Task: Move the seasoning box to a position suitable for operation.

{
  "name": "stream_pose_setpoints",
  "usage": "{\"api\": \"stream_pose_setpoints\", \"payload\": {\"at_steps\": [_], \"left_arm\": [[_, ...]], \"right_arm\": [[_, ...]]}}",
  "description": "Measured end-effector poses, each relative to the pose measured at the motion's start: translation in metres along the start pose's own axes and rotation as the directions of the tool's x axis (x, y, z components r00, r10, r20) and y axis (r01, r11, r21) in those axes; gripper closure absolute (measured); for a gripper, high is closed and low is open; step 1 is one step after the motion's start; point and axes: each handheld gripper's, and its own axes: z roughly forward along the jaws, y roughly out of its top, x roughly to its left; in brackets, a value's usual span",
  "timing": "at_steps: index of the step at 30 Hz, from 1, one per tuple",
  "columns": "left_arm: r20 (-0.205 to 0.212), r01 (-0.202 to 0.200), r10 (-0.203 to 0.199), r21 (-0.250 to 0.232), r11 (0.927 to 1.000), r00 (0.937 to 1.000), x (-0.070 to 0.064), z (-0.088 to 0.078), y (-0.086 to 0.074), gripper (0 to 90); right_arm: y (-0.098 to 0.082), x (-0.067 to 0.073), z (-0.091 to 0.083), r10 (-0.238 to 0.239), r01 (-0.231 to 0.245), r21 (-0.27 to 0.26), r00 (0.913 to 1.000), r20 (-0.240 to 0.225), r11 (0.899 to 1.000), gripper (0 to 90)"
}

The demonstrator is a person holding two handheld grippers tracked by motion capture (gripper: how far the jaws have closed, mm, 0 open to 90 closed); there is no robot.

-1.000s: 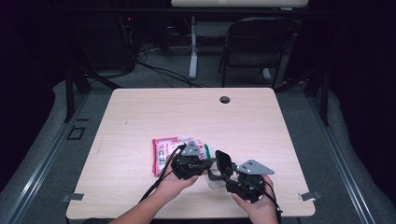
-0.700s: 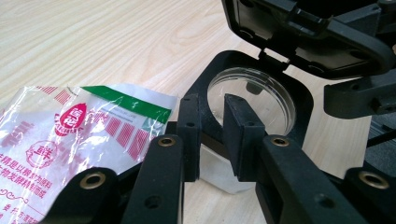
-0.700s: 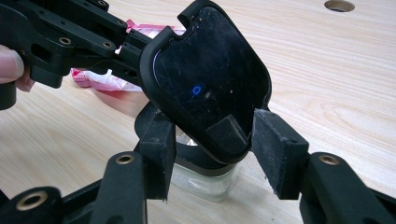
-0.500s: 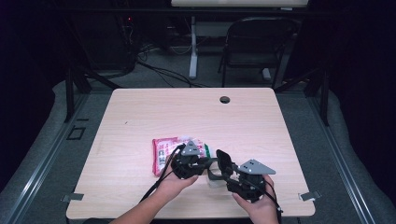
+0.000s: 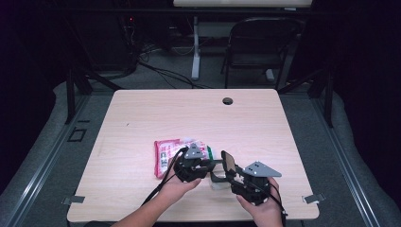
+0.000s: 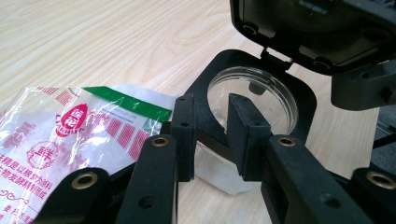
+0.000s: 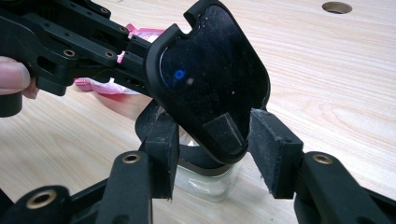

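Since the earlier frame neither hand is shifting; the left gripper jaws have just been opening and the right gripper jaws closing. The clear square jar with black hinged lid raised is sitting at the table's 6 o'clock edge; left pads are straddling the glossy rim, grip not clear, while right pads are flanking the lid tab, gap visible. The crinkly red-and-white packet is lying just at the jar's 9 o'clock, behind the left gripper.

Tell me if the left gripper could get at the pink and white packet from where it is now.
Probably yes: the packet lies flat on the table right beside the left gripper, nothing between, though its jaws currently straddle the jar's black rim.
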Motion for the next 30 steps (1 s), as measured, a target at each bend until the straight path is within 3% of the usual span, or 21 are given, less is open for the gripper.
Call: {"api": "stream_pose_setpoints", "payload": {"at_steps": [21,30], "left_arm": [[-0.003,0.001,-0.001,-0.009,1.0000,1.0000,-0.001,0.000,-0.001,72.9],[-0.003,-0.002,0.002,-0.008,1.0000,1.0000,-0.001,0.000,-0.001,72.8]], "right_arm": [[-0.004,-0.012,-0.015,0.050,-0.050,-0.032,0.9987,-0.007,0.998,75.6],[-0.007,-0.024,-0.021,0.116,-0.116,-0.022,0.9931,-0.014,0.993,78.3]]}}
